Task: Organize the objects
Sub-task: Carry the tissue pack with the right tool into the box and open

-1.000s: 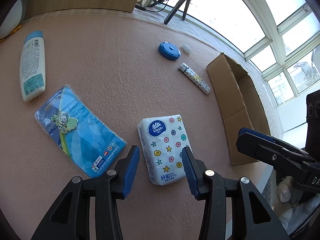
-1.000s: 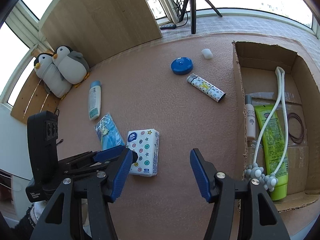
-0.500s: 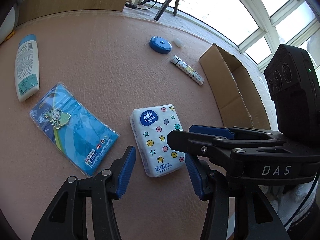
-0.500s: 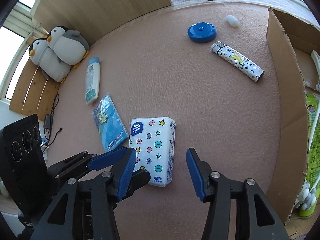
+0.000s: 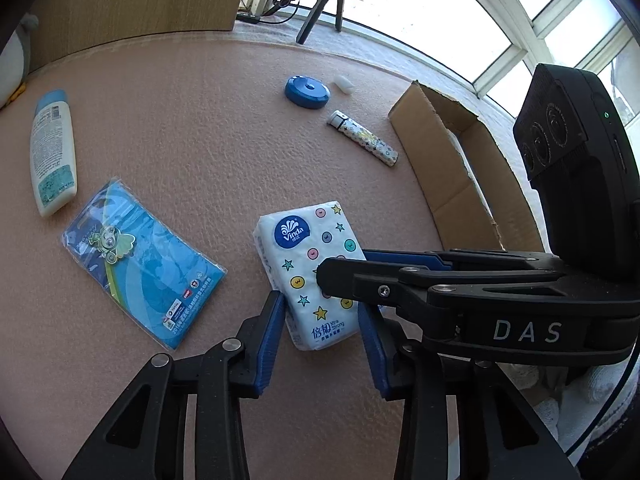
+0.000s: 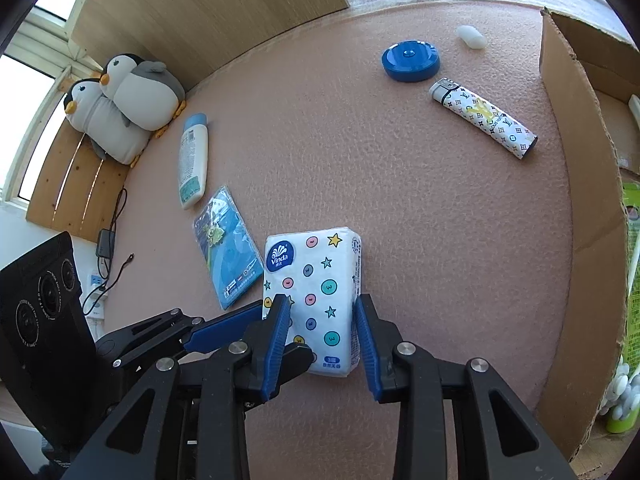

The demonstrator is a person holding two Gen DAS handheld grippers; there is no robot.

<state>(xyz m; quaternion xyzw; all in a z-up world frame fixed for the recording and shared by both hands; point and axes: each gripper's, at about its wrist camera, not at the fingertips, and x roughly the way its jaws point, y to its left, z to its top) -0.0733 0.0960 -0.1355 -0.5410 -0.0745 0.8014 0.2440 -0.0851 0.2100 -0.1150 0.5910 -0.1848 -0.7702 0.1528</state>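
A white Vinda tissue pack (image 5: 316, 272) (image 6: 316, 280) with coloured dots and stars lies flat on the pink mat. In the right wrist view my right gripper (image 6: 320, 336) has its blue pads pressed against both long sides of the pack's near end, shut on it. My left gripper (image 5: 322, 336) stands open, its fingers on either side of that same end. The right gripper's black body crosses over the pack from the right in the left wrist view.
An open cardboard box (image 5: 460, 168) (image 6: 580, 160) stands at the right, with a green tube (image 6: 632, 280) inside. Loose on the mat are a patterned lighter (image 6: 484, 118), a blue disc (image 6: 410, 60), a white pebble-like piece (image 6: 472, 36), a lotion bottle (image 6: 193, 160) and a blue card packet (image 6: 226, 256). Plush penguins (image 6: 124, 104) sit far left.
My right gripper swung left from near the box to the tissue pack and narrowed its fingers onto it. The left gripper edged closer to the pack and stayed open.
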